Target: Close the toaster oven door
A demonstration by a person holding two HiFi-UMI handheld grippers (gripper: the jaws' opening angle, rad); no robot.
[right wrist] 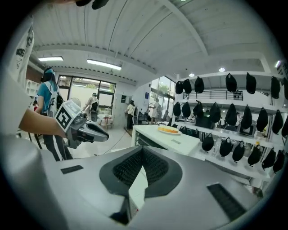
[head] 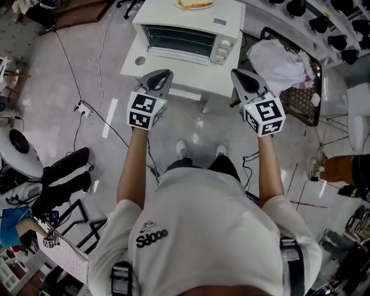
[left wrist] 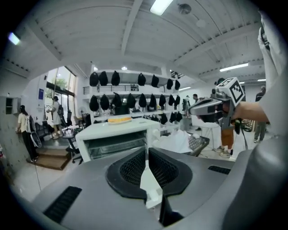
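Note:
A white toaster oven (head: 185, 32) stands on a white table (head: 191, 81) straight ahead of me. Its glass door (head: 178, 40) stands upright against the front, with the knobs (head: 224, 51) to its right. A plate of toast (head: 195, 4) rests on its top. My left gripper (head: 163, 74) hovers over the table's near edge, shut and empty. My right gripper (head: 238, 74) hangs level with it on the right, also shut and empty. Neither touches the oven. The left gripper view shows the oven (left wrist: 114, 139) beyond the closed jaws, and the right gripper view shows it (right wrist: 168, 139) from the side.
A black wire basket (head: 303, 101) with white cloth (head: 277, 60) stands right of the table. Shelves of black caps (head: 341, 23) run along the far right. Cables and a power strip (head: 81, 108) lie on the floor at left, near a white fan (head: 17, 151). People stand in the background.

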